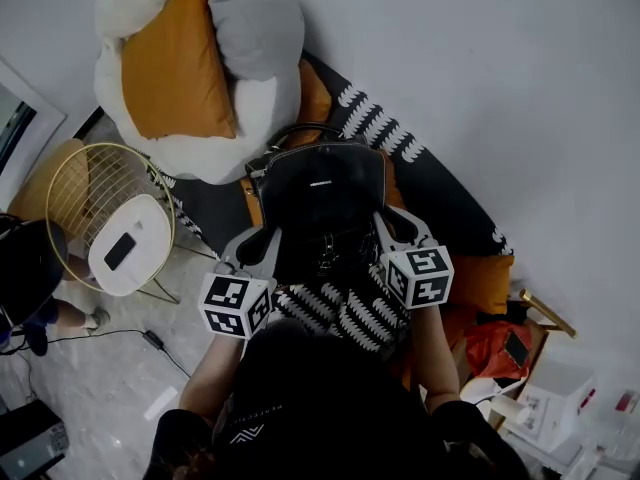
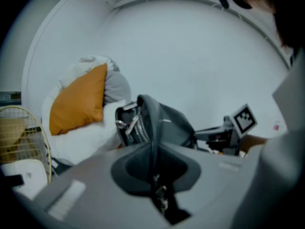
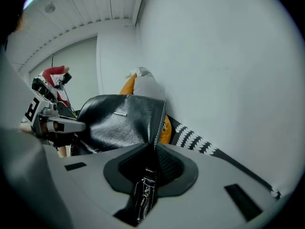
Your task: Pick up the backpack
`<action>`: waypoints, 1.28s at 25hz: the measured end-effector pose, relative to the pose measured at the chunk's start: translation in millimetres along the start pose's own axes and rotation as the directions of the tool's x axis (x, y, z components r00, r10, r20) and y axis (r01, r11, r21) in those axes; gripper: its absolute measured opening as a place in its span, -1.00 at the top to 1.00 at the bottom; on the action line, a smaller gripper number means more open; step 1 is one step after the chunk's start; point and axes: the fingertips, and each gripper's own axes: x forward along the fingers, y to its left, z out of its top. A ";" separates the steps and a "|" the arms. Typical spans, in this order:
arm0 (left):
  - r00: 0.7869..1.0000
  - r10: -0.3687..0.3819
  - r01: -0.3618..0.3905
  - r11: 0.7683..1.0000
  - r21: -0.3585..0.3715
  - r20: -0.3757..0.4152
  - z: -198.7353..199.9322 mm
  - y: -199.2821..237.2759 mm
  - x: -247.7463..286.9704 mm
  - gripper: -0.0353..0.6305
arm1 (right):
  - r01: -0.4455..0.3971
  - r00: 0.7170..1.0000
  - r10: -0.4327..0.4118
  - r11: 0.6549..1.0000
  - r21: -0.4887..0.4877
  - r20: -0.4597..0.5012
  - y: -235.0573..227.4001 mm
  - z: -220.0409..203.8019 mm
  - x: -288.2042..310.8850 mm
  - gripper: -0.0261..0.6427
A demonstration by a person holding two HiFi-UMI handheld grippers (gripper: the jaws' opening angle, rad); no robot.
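Note:
A black leather backpack (image 1: 325, 193) hangs between my two grippers, above a black throw with white marks (image 1: 385, 128). My left gripper (image 1: 265, 236) is shut on the backpack's left side edge, and my right gripper (image 1: 388, 220) is shut on its right side edge. In the left gripper view the left gripper (image 2: 153, 149) pinches a thin black edge of the backpack (image 2: 164, 125), with a zip pull hanging below. In the right gripper view the right gripper (image 3: 155, 147) clamps a stitched seam of the backpack (image 3: 121, 118). The far side of the bag is hidden.
Behind the bag lie an orange cushion (image 1: 175, 63) and a grey pillow (image 1: 258, 23) on a white cushion (image 1: 205, 148). A wire side table (image 1: 130, 243) with a phone (image 1: 119, 251) stands at the left. An orange bag (image 1: 495, 348) sits at the right. A person (image 1: 25, 278) is at the far left.

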 end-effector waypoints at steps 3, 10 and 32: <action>1.000 -0.004 0.003 1.000 0.014 0.022 11.4 -3.2 -8.6 0.80 | -0.004 1.000 0.004 1.000 -0.001 0.030 4.3 11.7 -12.3 0.78; 0.997 -0.006 0.002 0.999 0.054 0.071 38.9 -7.0 -29.8 0.80 | -0.016 0.996 0.016 1.000 -0.010 0.089 18.6 38.0 -34.8 0.78; 0.982 0.007 -0.033 0.989 0.141 0.186 91.3 -12.5 -72.8 0.80 | -0.041 0.969 0.046 0.999 -0.022 0.242 44.6 88.5 -76.3 0.79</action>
